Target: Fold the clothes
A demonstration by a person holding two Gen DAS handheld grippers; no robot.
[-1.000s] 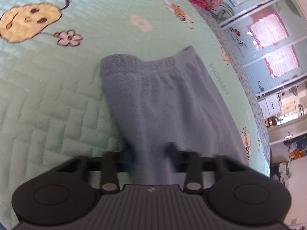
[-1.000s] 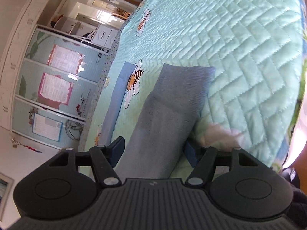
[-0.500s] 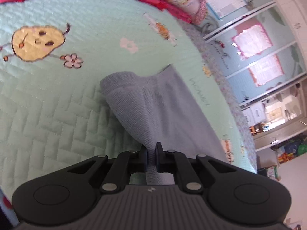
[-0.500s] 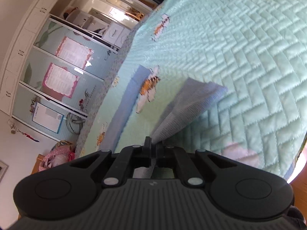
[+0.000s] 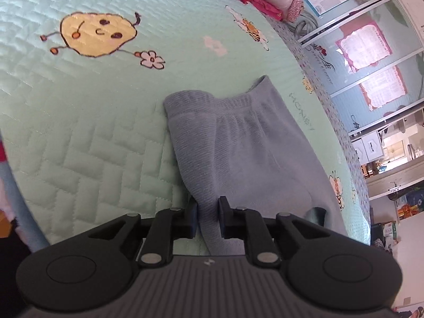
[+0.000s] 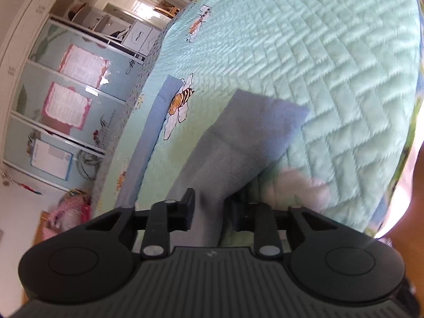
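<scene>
Through the left wrist camera we see the waistband end of the grey-blue pants [image 5: 238,143] lying on the mint quilted bedspread [image 5: 79,137]; the ribbed band is rumpled toward a yellow cartoon pear [image 5: 98,33] stitched into the quilt. Our left gripper [image 5: 208,216] has its fingers parted slightly, with a ridge of fabric running up between them; it fills the gap, yet we cannot tell whether they pinch it. The right wrist camera shows what the other misses: the squared cuff end of the pants [image 6: 254,132], beside a bee appliqué [image 6: 182,98]. Our right gripper [image 6: 212,214] stands with fingers apart, cloth passing loosely between (the view is blurred). The bed edge drops off close on that cuff's right; broad bare quilt stretches beyond both ends.
</scene>
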